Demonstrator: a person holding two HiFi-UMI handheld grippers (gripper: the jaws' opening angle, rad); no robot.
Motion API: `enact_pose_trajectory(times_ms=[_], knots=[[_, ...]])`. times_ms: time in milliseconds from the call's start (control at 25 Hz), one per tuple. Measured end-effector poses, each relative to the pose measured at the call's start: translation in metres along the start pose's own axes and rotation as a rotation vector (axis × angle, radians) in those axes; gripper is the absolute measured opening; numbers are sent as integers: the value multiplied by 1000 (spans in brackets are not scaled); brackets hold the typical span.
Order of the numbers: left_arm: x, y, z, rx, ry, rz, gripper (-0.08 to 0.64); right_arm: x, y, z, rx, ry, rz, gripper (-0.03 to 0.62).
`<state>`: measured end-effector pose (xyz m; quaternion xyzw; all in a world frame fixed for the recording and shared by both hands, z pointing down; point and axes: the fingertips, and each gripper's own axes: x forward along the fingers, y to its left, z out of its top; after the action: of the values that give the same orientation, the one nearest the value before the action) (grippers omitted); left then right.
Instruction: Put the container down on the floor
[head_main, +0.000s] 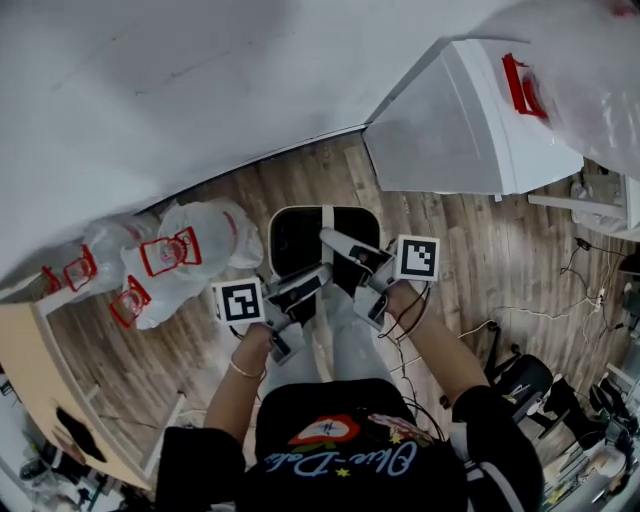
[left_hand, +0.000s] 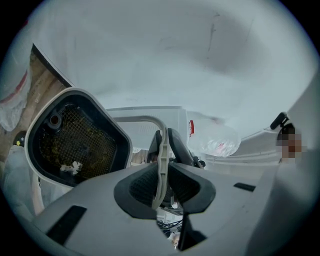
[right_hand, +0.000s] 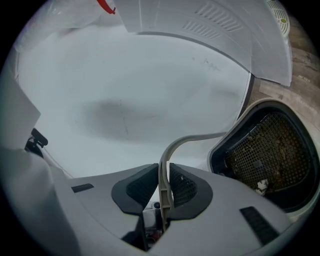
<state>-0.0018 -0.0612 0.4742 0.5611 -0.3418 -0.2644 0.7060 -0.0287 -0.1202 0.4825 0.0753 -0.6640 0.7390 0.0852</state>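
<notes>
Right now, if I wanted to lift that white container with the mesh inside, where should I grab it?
By the thin arched handle above the open top of the container. It is a flat, narrow band that fits between jaws, so come from the person's side and pinch its flat faces. The left gripper and right gripper are both shut on it that way.

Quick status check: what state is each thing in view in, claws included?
White container with black mesh inside: open-topped, scraps inside, held up by its handle.
Beige strap handle: raised, clamped by both claws.
Left claw: shut on the handle.
Right claw: shut on the handle.
White plastic bags with red handles: filled, lying on the wooden floor.
</notes>
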Motion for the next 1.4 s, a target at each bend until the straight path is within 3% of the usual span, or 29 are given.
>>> enact_pose_trajectory(times_ms=[640, 1040, 1400], knots=[[23, 82, 30, 8, 35, 21, 64, 27, -81, 29, -44, 29, -109, 61], [54, 139, 56, 32, 62, 38, 64, 39, -146, 58, -8, 7, -170, 63], [66, 165, 67, 35, 77, 54, 64, 48, -170, 73, -50, 20, -198, 63]])
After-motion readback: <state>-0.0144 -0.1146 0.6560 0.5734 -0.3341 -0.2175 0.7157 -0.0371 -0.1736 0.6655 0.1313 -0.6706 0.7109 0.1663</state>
